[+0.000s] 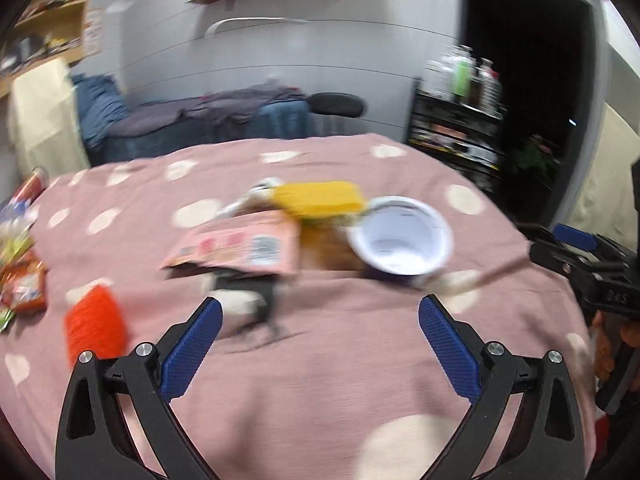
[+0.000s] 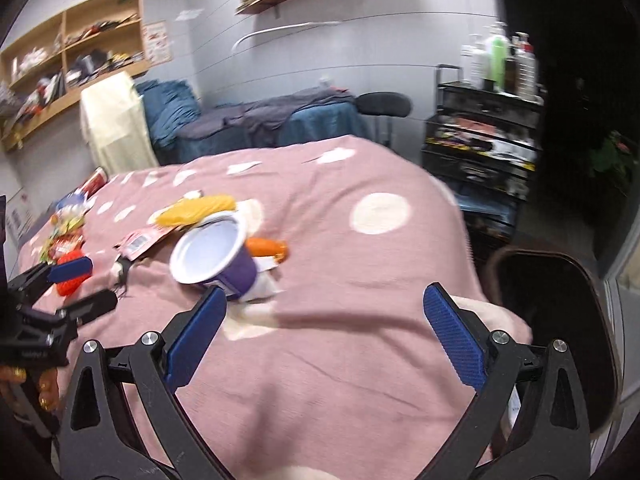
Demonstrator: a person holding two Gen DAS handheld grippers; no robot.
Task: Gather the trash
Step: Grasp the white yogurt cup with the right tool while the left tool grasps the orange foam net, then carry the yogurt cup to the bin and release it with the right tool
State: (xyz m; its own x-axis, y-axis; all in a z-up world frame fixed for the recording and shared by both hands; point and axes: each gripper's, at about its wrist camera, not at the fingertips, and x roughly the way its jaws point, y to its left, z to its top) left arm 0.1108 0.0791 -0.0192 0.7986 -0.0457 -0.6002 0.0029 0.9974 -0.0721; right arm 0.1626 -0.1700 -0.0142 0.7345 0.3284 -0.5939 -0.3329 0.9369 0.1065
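Several pieces of trash lie on a pink blanket with cream dots (image 1: pixel 320 380). One purple plastic cup with a white interior (image 1: pixel 400 236) lies tipped on its side, mouth toward the cameras, ahead of the left gripper (image 1: pixel 320 312) and toward its right finger. Beside the cup lie one flat pink printed wrapper (image 1: pixel 240 248) and one yellow packet (image 1: pixel 320 196); one orange-red mesh piece (image 1: pixel 94 328) sits just outside the left finger. Both grippers hover low over the blanket, each with its jaws spread wide and holding nothing. The right gripper (image 2: pixel 324 304) has the cup just ahead of its left finger; whether they touch is unclear. Motion blur softens finer detail.
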